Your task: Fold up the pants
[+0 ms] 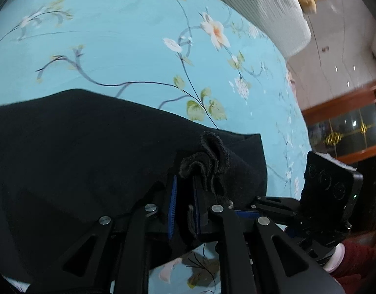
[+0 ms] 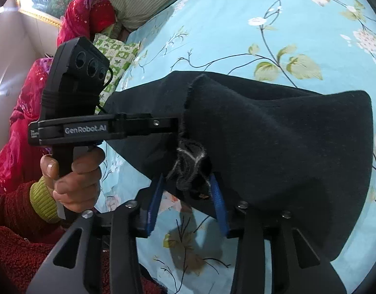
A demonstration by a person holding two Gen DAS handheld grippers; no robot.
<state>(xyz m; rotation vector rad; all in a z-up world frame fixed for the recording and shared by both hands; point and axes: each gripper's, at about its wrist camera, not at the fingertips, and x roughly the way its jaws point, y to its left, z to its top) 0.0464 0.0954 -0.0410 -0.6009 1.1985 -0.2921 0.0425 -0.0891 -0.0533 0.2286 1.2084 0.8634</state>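
Note:
The black pants (image 1: 90, 147) hang lifted above a light blue floral bedsheet (image 1: 114, 36). My left gripper (image 1: 185, 181) is shut on a bunched edge of the pants, cloth pinched between its blue pads. My right gripper (image 2: 188, 178) is shut on another bunched edge of the pants (image 2: 273, 142), which drape to its right. In the right wrist view the left gripper's body (image 2: 102, 127) shows at left, held by a hand, its tip in the cloth. In the left wrist view the right gripper's body (image 1: 330, 186) shows at right.
A striped pillow (image 1: 261, 5) lies at the head of the bed. Red patterned bedding (image 2: 21, 112) and a green checked cushion (image 2: 117, 54) lie at the bed's side. A wooden cabinet (image 1: 347, 122) stands beyond the bed edge.

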